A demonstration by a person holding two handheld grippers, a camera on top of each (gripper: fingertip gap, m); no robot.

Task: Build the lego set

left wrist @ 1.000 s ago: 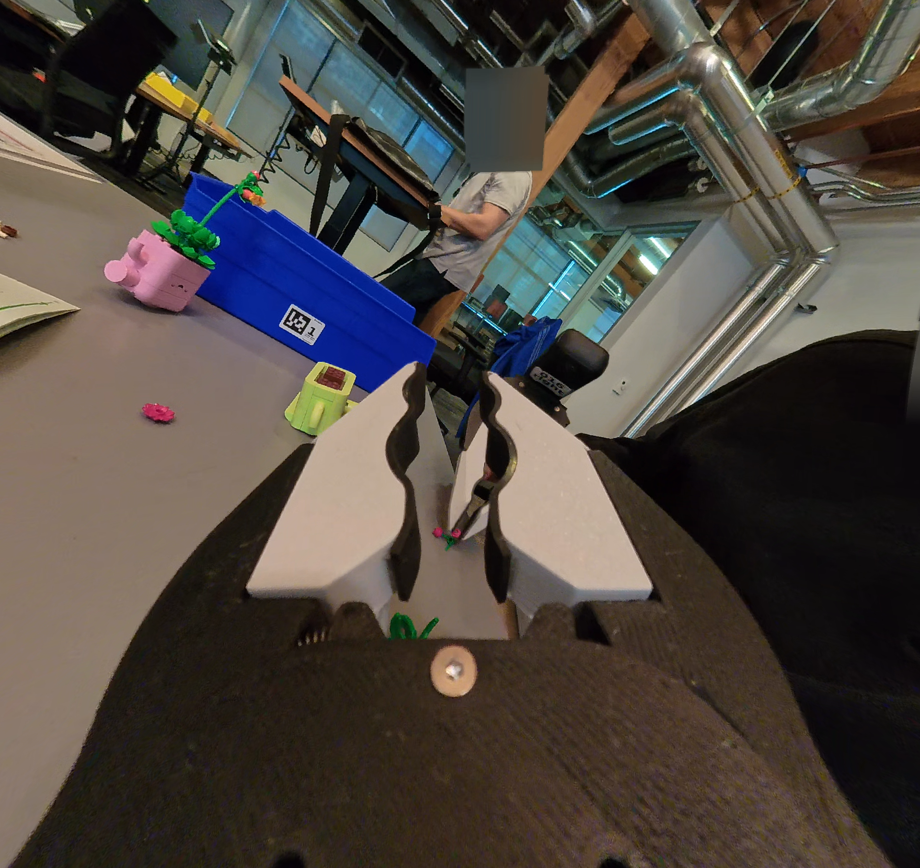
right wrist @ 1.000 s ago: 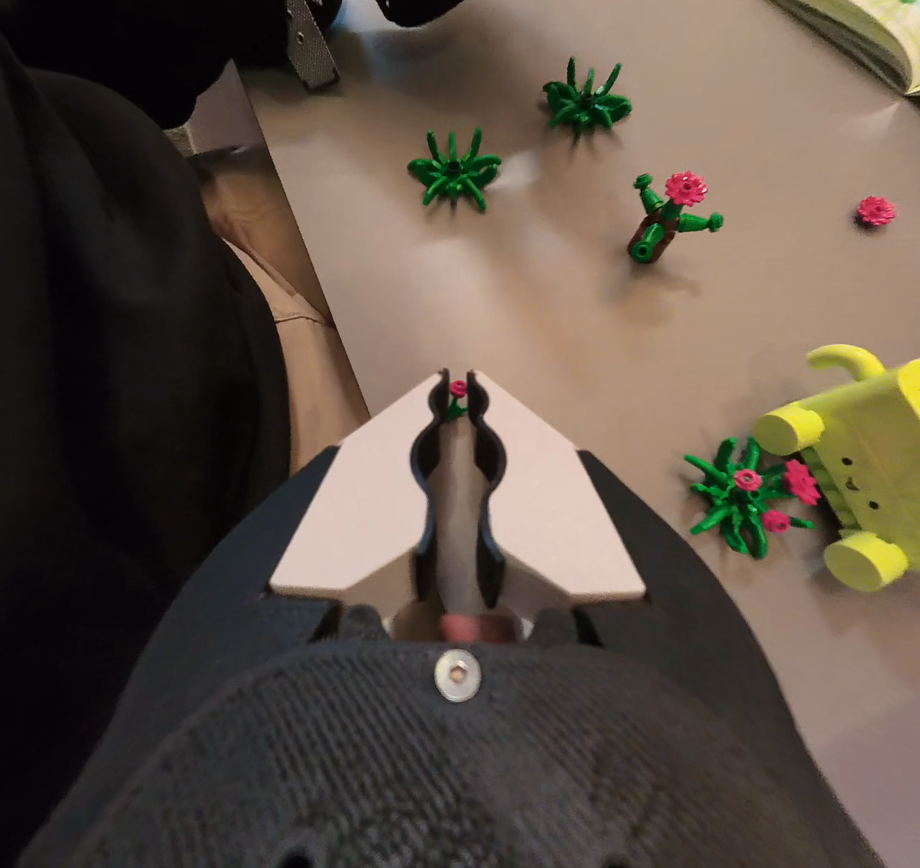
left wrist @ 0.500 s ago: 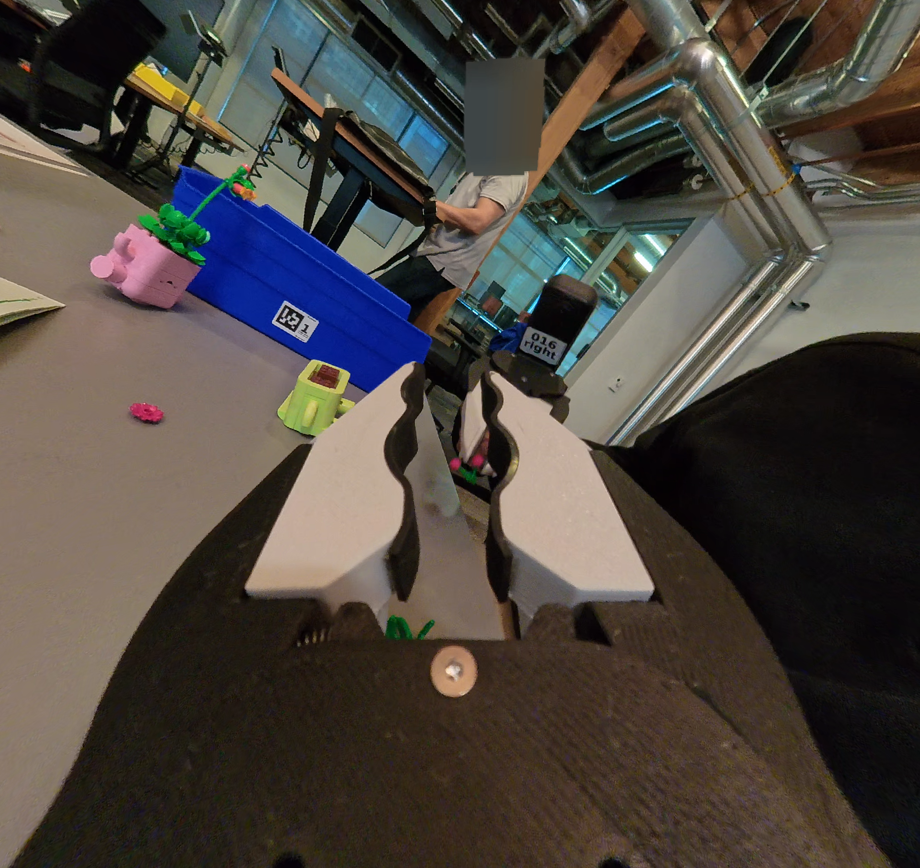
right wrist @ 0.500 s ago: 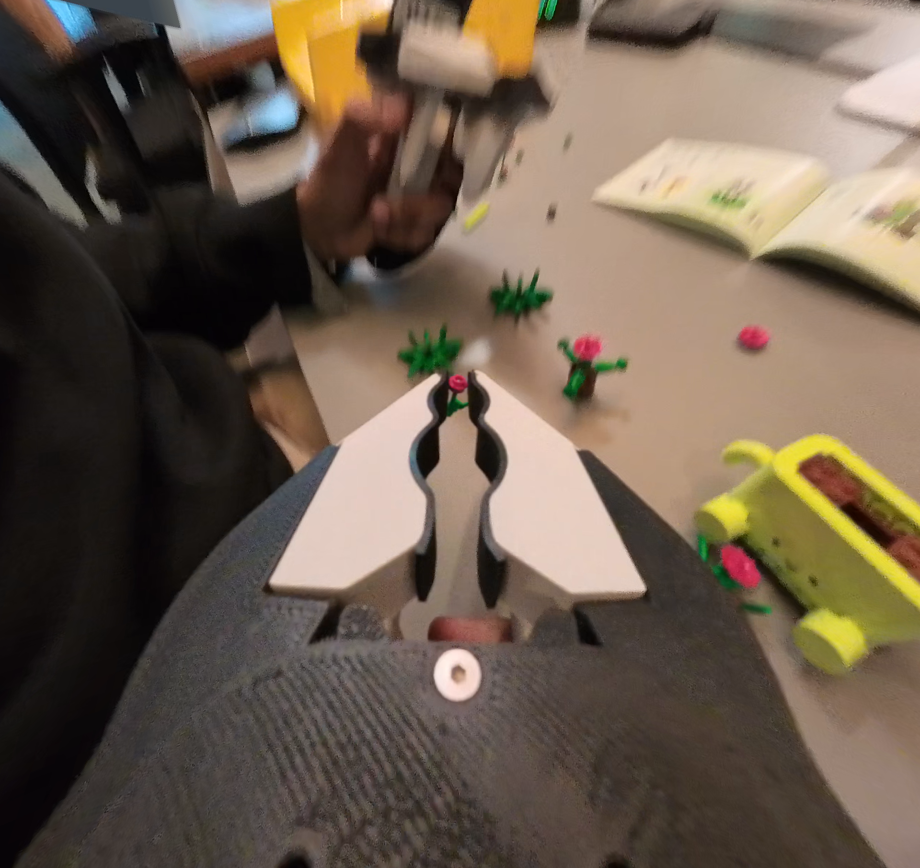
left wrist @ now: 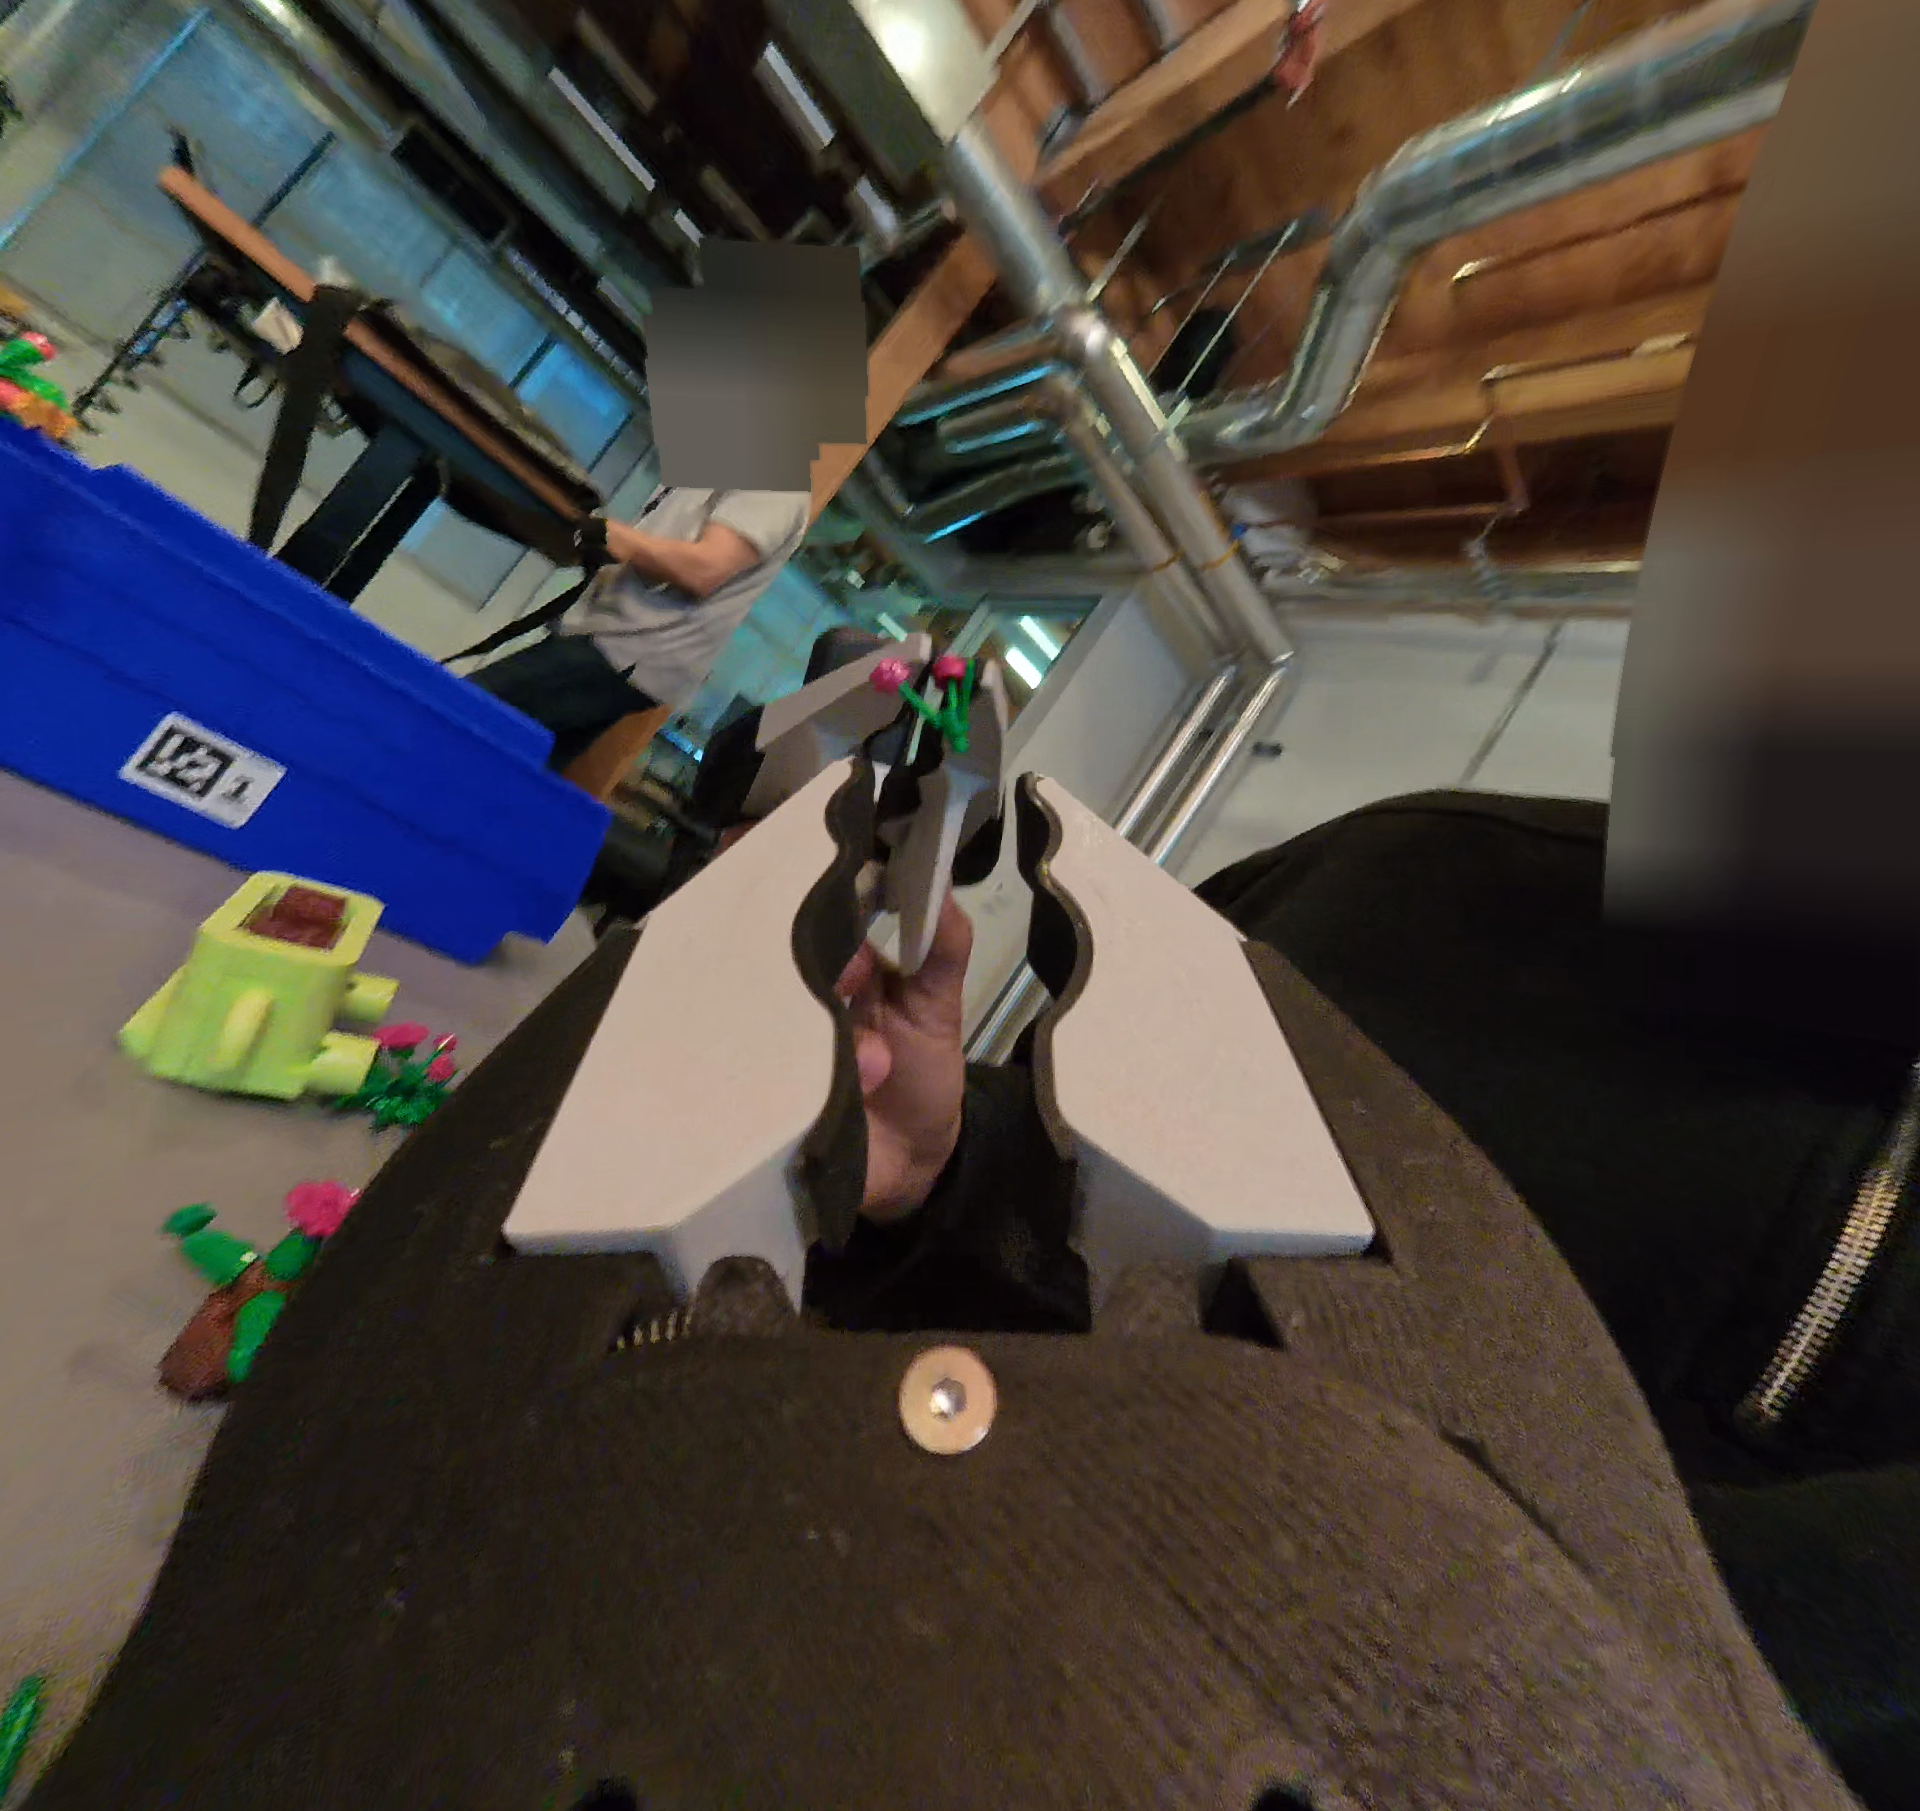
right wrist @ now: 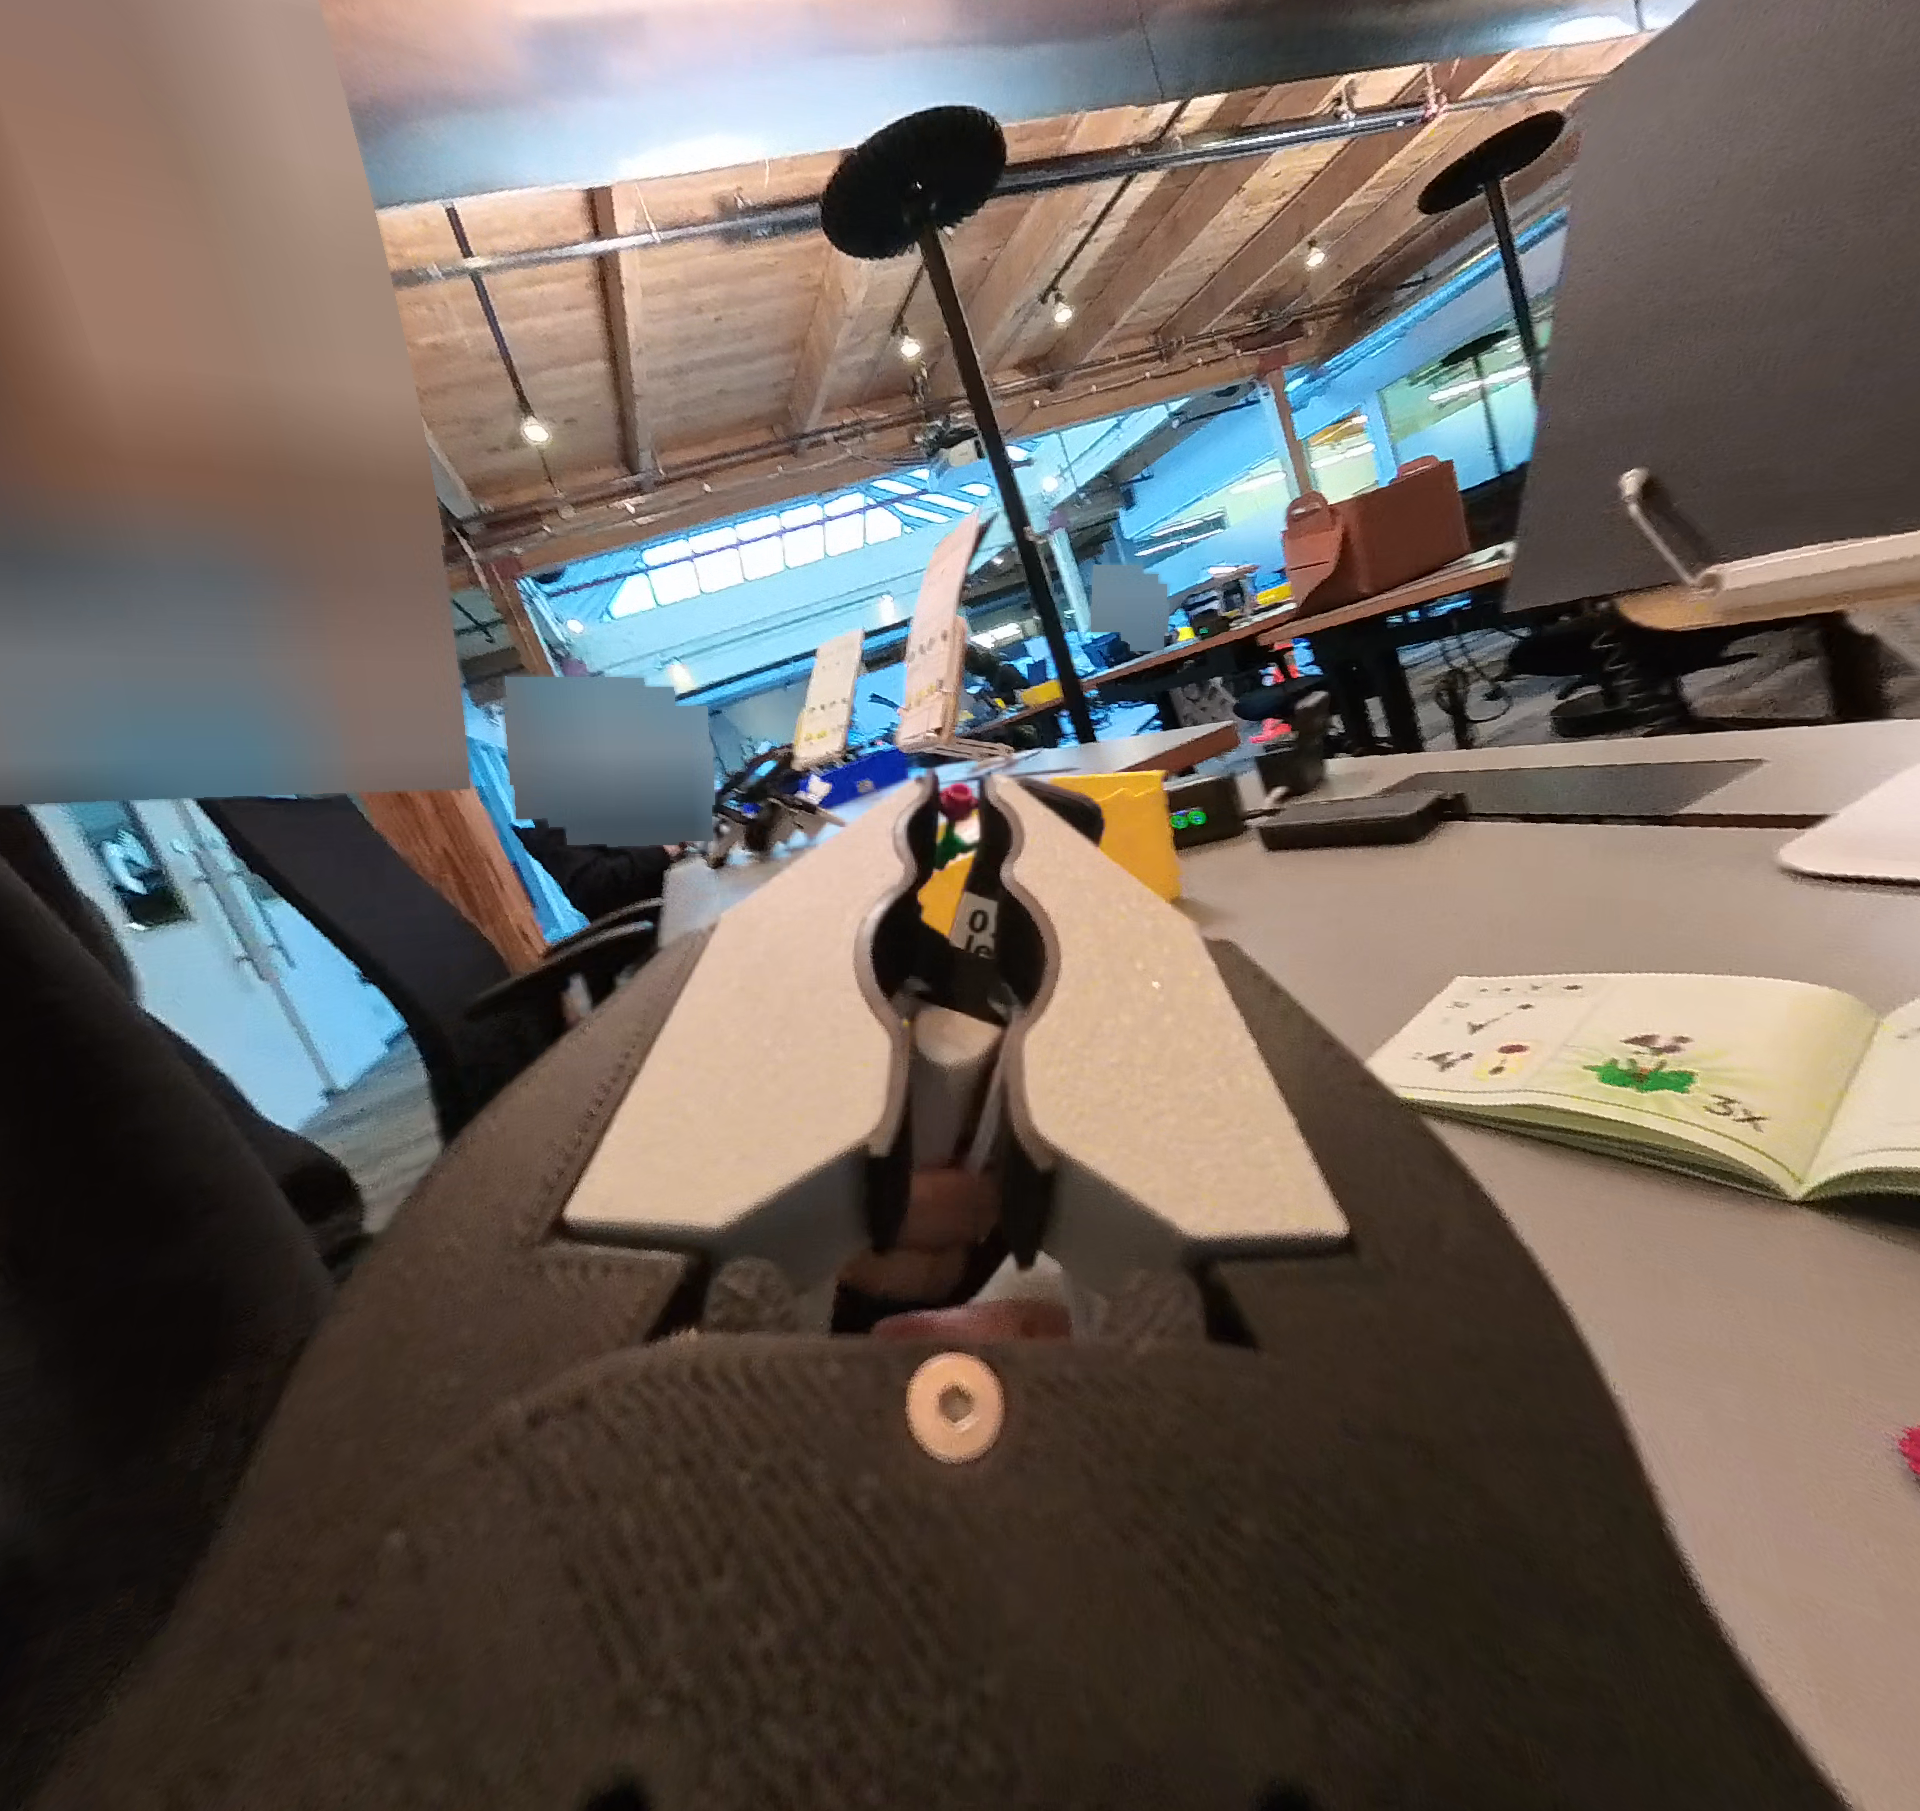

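My right gripper (right wrist: 958,790) is shut on a small green stem with a pink flower (right wrist: 958,811), held up in the air. In the left wrist view the right gripper (left wrist: 914,753) faces mine, just beyond my fingertips, and the stem with two pink flowers (left wrist: 930,696) sticks out of its tip. My left gripper (left wrist: 940,782) is open and empty, its jaws standing on either side of the right gripper's tip. A lime-green pot (left wrist: 260,992) lies on the grey table (left wrist: 83,1190) next to a green plant with pink flowers (left wrist: 405,1065).
A brown and green stem piece with a pink flower (left wrist: 249,1283) lies near the table's front. A blue bin (left wrist: 208,681) stands behind the pot. An open instruction booklet (right wrist: 1662,1075) lies at the right. A person stands at a far desk (left wrist: 665,598). The lime-green pot (left wrist: 260,992) is about 20 centimetres from both grippers' fingertips.
Both grippers have lifted off the table and turned to face each other. The right gripper still holds the flower stem, now close in front of the open left gripper.
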